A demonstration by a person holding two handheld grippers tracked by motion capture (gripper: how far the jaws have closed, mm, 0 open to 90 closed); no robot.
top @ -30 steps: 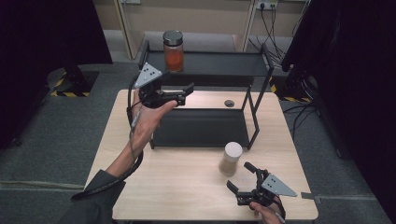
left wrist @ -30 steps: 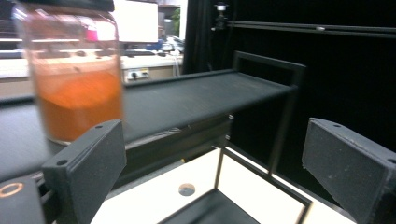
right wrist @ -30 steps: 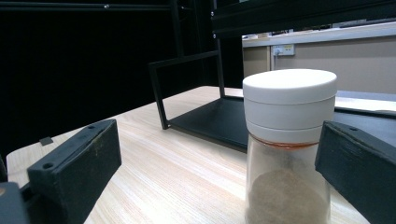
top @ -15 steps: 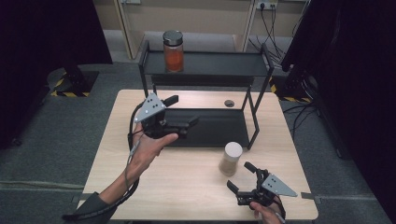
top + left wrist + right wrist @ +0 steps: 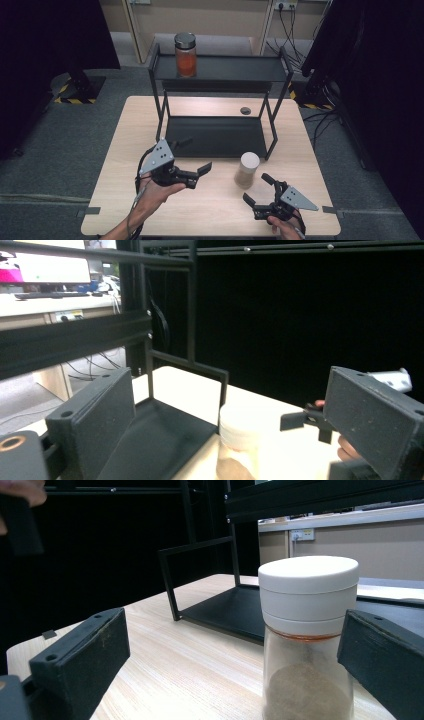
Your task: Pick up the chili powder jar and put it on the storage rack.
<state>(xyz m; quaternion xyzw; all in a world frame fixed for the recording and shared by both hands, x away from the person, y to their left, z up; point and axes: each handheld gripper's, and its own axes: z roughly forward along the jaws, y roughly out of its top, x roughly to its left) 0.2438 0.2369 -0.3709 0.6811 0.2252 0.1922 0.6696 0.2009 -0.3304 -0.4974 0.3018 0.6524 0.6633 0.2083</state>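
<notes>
The step in hand looks like the approach to the white-lidded jar (image 5: 247, 170), which stands upright on the tabletop (image 5: 120, 150) just in front of the rack's (image 5: 220, 67) right front leg, part-filled with brown powder; nothing grips it yet. The right gripper (image 5: 260, 189) sits low at the near right corner, its jaws spread wide and aimed at the jar; in the right gripper view the jar (image 5: 306, 630) stands just ahead of the jaws, nearer the right one and apart from both. The left gripper (image 5: 196, 156) hangs above the tabletop to the jar's left, jaws also spread and empty, pointing toward the jar (image 5: 240, 440). A 2nd jar (image 5: 185, 54) with orange contents already stands on the rack's top shelf. The next move probably calls for 1 gripper to slide forward until the jar body lies between its jaws, then close squarely below the lid without tipping it.
</notes>
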